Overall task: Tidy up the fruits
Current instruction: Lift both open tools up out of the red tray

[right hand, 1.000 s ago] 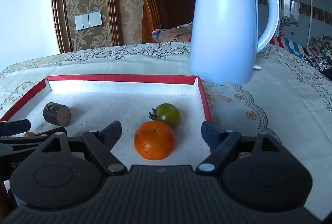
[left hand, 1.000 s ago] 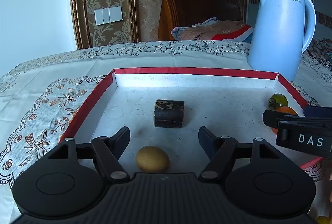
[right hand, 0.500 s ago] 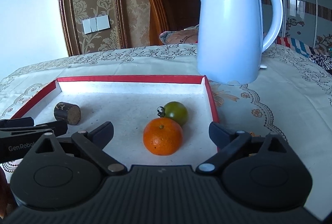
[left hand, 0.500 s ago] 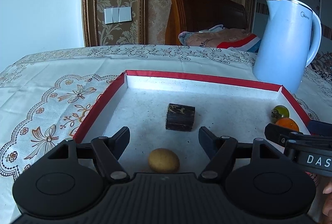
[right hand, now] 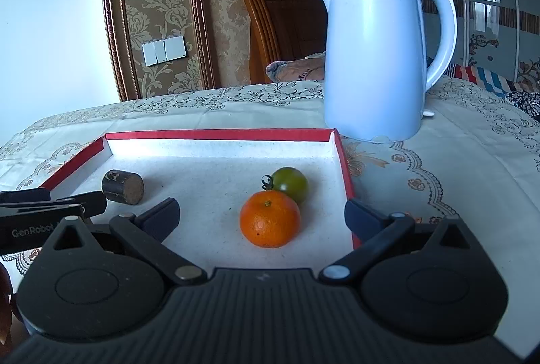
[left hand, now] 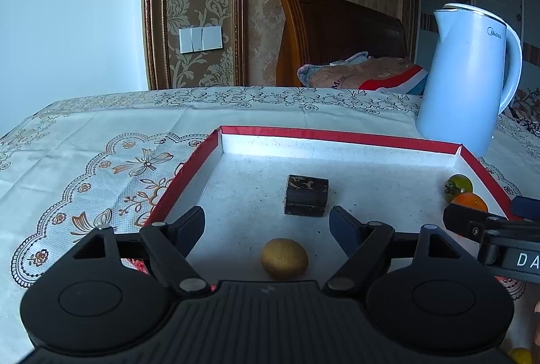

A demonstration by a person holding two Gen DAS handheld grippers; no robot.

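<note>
Two views. Left wrist: the left tool (left hand: 266, 224) gapes wide, empty, a yellowish fruit (left hand: 284, 258) just ahead between its fingers inside the red-rimmed tray (left hand: 337, 136). Right wrist: the right tool (right hand: 261, 215) also spreads wide, empty, an orange (right hand: 269, 218) between its fingers, touching a green tomato (right hand: 289, 184) beyond.

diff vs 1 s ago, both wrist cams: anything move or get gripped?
Both tools drew back and up from the red tray, so everything in it sits farther ahead in both views. The left tool is open and empty above the yellow-brown fruit; the right tool is open and empty by the orange. Nothing was gripped or released. The green tomato, dark cylinder and kettle kept their places.
</note>
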